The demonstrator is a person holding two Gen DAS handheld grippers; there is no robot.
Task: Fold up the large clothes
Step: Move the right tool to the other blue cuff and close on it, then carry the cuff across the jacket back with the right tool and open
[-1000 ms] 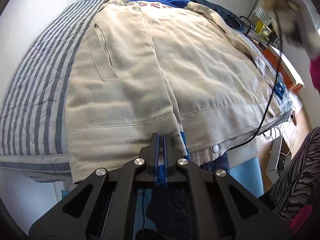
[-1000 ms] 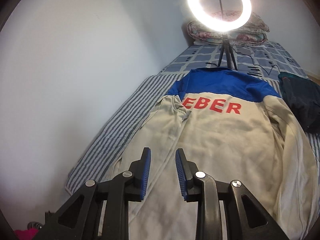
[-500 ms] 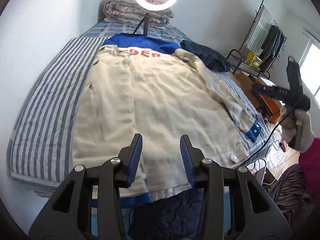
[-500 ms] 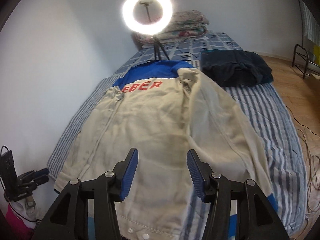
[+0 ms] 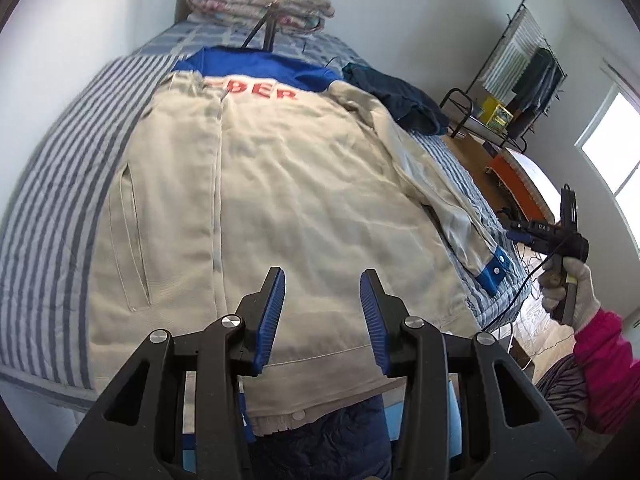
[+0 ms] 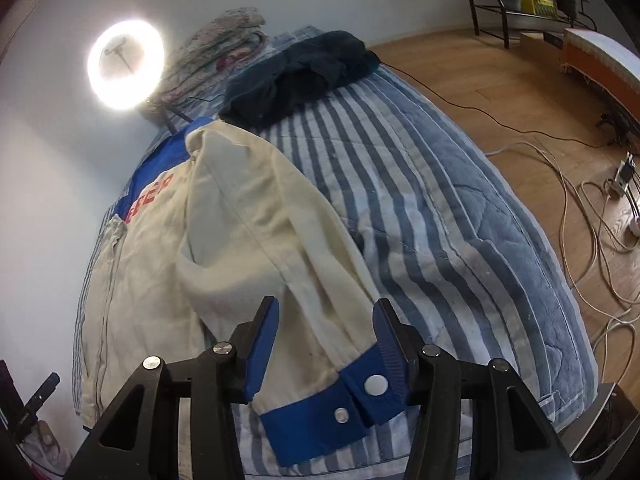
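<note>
A large cream jacket [image 5: 280, 208] with a blue yoke and red letters lies spread on the striped bed [image 5: 52, 200]. My left gripper [image 5: 322, 316] is open and empty above the jacket's bottom hem. My right gripper [image 6: 326, 344] is open, its fingers on either side of the jacket's right sleeve [image 6: 256, 240] just above the blue cuff [image 6: 320, 424]. I cannot tell whether the fingers touch the sleeve. The right gripper also shows in the left wrist view [image 5: 560, 232], held in a gloved hand beside the bed.
A dark blue garment [image 6: 296, 76] lies at the far right of the bed. A ring light [image 6: 126, 64] on a tripod stands by folded quilts [image 5: 260, 4] at the head. Cables [image 6: 592, 208] run over the wooden floor. A clothes rack [image 5: 516, 80] stands at right.
My left gripper has opened, let go of the jacket's hem and lifted back. My right gripper has swung right and come down over the right sleeve near its cuff, opening wider.
</note>
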